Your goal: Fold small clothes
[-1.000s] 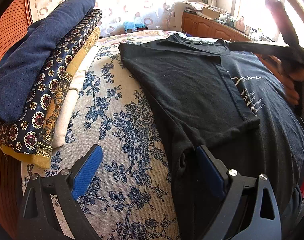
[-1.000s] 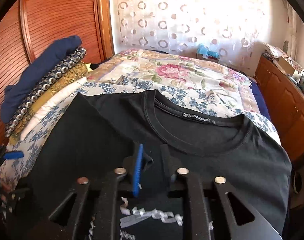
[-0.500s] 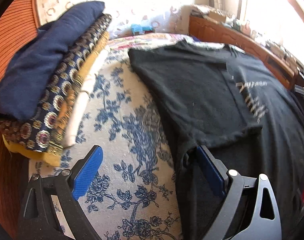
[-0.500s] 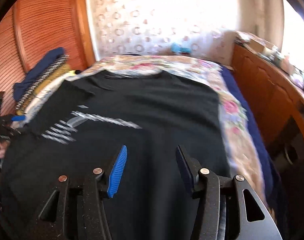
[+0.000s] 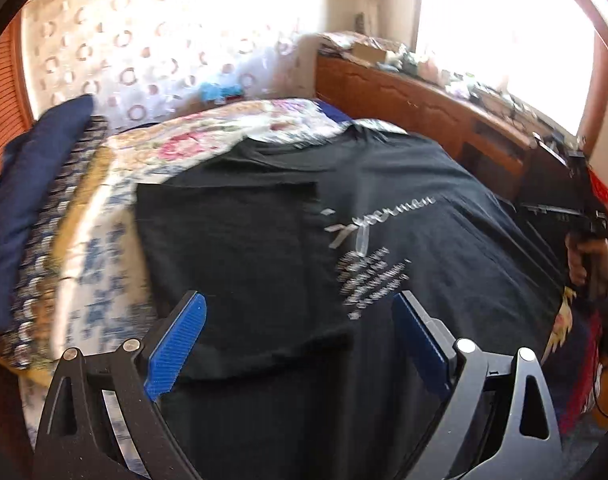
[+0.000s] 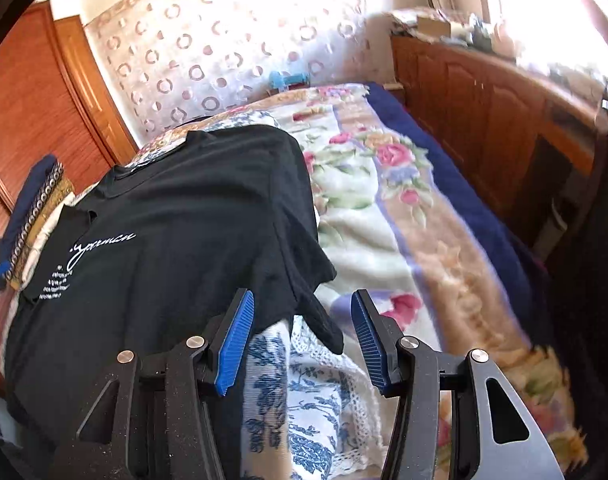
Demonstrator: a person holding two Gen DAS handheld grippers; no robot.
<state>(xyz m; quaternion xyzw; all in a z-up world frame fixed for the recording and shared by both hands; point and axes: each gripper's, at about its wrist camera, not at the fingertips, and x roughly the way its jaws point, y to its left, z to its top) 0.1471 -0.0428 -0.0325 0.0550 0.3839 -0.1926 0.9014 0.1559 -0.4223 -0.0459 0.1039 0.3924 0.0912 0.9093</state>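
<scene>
A: Big picture first: the bed (image 6: 416,240) fills both views, flowered blanket over it, and the black T-shirt (image 5: 384,240) is spread flat across it, collar at twelve o'clock, hem toward us. Its long axis runs six to twelve.

B: One sleeve is already folded in over the body, from what I can see. And the other?

A: The right sleeve (image 6: 312,280) sticks out loose at the shirt's edge, hanging toward five o'clock in the right wrist view, its tip just ahead of the right gripper (image 6: 299,340). I'd judge that's the next fold, and the right hand is clearly the nearer one.

B: Stack of folded clothes (image 5: 35,208) sits off at nine o'clock, well apart. Now the tongs?

A: Right gripper: blue pads about half spread, nothing pinched, sleeve tip lying between them but untouched. Left gripper (image 5: 299,344): jaws wide, hovering above the shirt's lower body, holding nothing.
</scene>
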